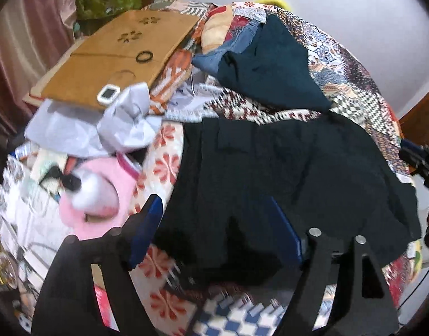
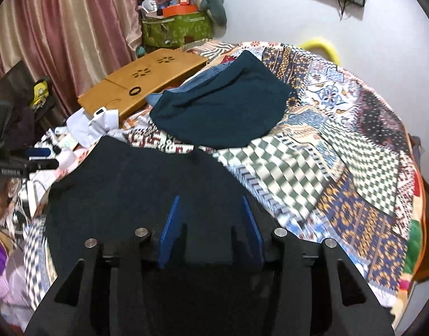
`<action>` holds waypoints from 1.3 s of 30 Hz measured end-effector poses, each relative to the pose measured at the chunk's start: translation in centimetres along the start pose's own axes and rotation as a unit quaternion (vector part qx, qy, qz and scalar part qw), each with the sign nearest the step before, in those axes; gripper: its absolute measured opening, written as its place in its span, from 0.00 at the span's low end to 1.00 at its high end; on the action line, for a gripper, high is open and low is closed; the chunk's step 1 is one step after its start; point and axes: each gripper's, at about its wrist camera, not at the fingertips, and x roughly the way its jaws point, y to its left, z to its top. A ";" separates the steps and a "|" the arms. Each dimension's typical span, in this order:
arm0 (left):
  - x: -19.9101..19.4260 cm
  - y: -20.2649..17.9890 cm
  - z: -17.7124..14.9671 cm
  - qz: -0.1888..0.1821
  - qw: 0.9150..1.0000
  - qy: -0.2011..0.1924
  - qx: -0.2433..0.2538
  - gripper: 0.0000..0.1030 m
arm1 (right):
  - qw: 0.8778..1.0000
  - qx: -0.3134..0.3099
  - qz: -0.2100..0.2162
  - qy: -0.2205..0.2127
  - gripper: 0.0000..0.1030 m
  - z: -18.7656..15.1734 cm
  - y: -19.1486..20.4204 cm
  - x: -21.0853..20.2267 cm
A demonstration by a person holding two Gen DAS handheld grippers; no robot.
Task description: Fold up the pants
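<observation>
blue pads of my left gripper (image 1: 214, 218) sit closest in the left wrist view, spread wide w/ nothing pinched, hovering over the near edge of the black pants (image 1: 284, 173). pants lie mostly flat on the patchwork bedspread (image 1: 354, 84), bunched a bit at the near side. my right gripper (image 2: 211, 215) is parted too, fingers (image 2: 171, 229) over the dark fabric, not clamping it as far as i can see; can't tell if the tips touch the cloth.

beyond the pants, a dark teal garment (image 2: 222, 106) rests on the bedspread w/ a bit of blue denim (image 1: 214, 58) poking out from under its far-left side. left of that, a wooden lap desk (image 1: 116, 56) w/ a black ring (image 1: 144, 56) and a small white device (image 1: 108, 93) on it. crumpled white cloth (image 1: 124, 123) just beside the desk, pink item (image 1: 96, 196) nearer me, blurred. green storage box (image 2: 178, 30) back by the curtain (image 2: 60, 28).
</observation>
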 end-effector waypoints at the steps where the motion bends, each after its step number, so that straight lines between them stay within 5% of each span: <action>1: -0.1 -0.1 -0.4 -0.006 1.000 0.005 -0.006 0.76 | 1.000 -0.003 -0.003 -0.001 0.41 -0.4 0.3 -0.3; 9: 2.0 0.1 -3.4 -0.070 0.990 0.077 -0.091 0.76 | 1.000 -0.018 -0.009 0.004 0.43 -6.0 1.9 -2.0; 14: 2.4 0.2 -3.9 -0.102 0.983 0.087 -0.123 0.80 | 1.000 -0.026 -0.008 0.010 0.43 -8.8 2.4 -2.0; 17: 3.4 0.7 -4.1 -0.136 0.972 0.103 -0.159 0.80 | 1.000 0.009 0.014 0.002 0.43 -9.5 1.4 -2.2; 22: 3.9 0.1 -3.3 -0.138 0.972 0.097 -0.164 0.75 | 0.997 0.055 0.044 -0.005 0.43 -10.5 0.7 -2.2; 26: 4.0 -1.6 -2.5 -0.059 0.989 0.075 -0.115 0.26 | 0.997 0.067 0.049 -0.010 0.44 -10.8 0.8 -2.3; 28: 3.1 -2.9 -2.3 -0.001 0.996 0.043 -0.072 0.13 | 0.996 0.071 0.049 -0.011 0.44 -10.9 0.7 -2.4; 31: 0.0 -3.9 -2.3 0.051 0.998 -0.028 -0.026 0.11 | 0.996 0.077 0.052 -0.010 0.45 -11.1 0.4 -2.5; 33: -2.2 -3.7 -2.4 0.054 0.996 -0.062 -0.020 0.11 | 0.995 0.080 0.050 -0.008 0.46 -11.2 0.2 -2.6; 39: -1.5 -3.0 -3.0 0.051 0.998 -0.044 0.001 0.11 | 0.995 0.087 0.049 0.012 0.47 -10.8 -0.1 -2.8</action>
